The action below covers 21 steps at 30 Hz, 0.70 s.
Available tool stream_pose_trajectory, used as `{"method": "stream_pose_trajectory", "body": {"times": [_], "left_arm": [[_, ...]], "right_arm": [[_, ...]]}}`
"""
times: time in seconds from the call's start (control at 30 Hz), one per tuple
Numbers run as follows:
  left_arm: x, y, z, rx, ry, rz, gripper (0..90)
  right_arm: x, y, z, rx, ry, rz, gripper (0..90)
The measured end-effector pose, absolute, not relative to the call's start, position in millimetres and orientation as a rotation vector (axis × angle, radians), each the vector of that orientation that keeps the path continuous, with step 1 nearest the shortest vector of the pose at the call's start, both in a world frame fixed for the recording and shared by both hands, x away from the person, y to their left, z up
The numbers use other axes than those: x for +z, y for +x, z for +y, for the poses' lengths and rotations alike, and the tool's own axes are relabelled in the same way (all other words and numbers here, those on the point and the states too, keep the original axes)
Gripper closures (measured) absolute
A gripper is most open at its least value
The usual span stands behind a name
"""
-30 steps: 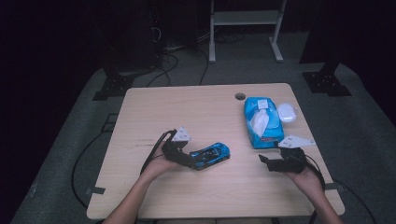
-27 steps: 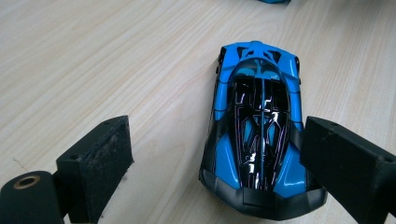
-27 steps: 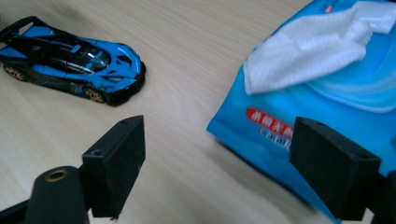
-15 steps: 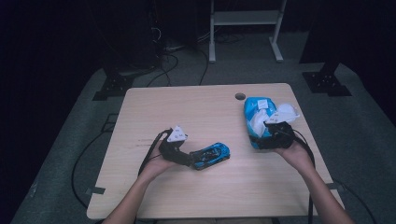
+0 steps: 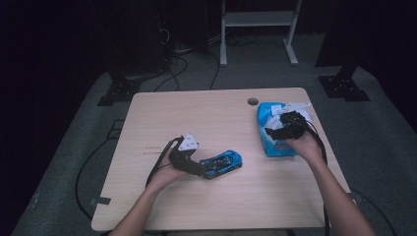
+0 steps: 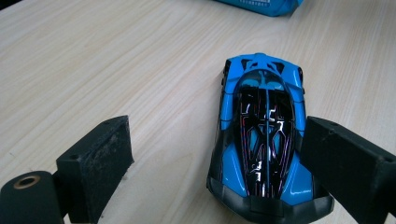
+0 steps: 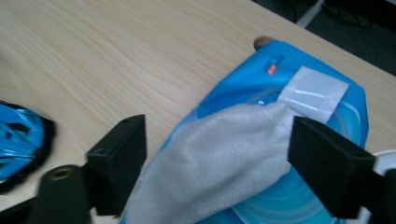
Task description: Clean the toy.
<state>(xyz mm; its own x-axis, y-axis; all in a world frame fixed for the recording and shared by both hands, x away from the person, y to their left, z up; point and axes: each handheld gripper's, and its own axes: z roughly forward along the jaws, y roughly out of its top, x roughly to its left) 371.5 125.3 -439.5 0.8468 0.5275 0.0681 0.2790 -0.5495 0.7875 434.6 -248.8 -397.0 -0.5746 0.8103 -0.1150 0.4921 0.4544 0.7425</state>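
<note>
Wipes in their blue pack [image 5: 273,135] lie at the far right of the surface [image 5: 216,118], and the work in hand looks like drawing one sheet out, probably to clean the toy. Largest first: the pale wooden surface carries the wipes pack on the right and a small blue toy car [image 5: 222,163] near the middle, well apart from the pack. The right gripper [image 5: 281,132] hovers over the pack; its jaws have just been closing slightly but stand wide apart, with a white wipe [image 7: 219,163] pulled partly out of the opening lying between them, not yet pinched. A clear flap [image 7: 314,93] of the pack's seal is folded back beyond the wipe. The left gripper [image 5: 194,169] rests low by the car; in the left gripper view its jaws are apart, the car [image 6: 264,140] close against the right-hand jaw and a clear gap to the other, so it is not clamped.

To do this step well, the right jaws should probably close on the loose middle of the wipe, away from the flap, then pull up and away slowly so that the pack stays put and only one sheet follows. The left jaws would do best to close on the car's sides first, so it cannot roll when wiped.
</note>
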Motion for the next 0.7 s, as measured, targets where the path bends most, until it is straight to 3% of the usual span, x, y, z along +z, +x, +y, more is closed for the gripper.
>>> {"method": "stream_pose_trajectory", "body": {"times": [0.2, 0.5, 0.7], "left_arm": [[-440, 372, 127, 0.376, 2.177, 0.588, 8.7], [-440, 371, 128, 0.392, 2.172, 0.58, 8.7], [-441, 370, 127, 0.4, 2.154, 0.578, 8.7]], "right_arm": [[-412, 443, -247, 0.892, 1.146, 2.243, 40.9], [-413, 445, -251, 0.881, 1.178, 2.24, 78.2], [-398, 437, -258, 0.904, 1.128, 2.213, 85.7]]}}
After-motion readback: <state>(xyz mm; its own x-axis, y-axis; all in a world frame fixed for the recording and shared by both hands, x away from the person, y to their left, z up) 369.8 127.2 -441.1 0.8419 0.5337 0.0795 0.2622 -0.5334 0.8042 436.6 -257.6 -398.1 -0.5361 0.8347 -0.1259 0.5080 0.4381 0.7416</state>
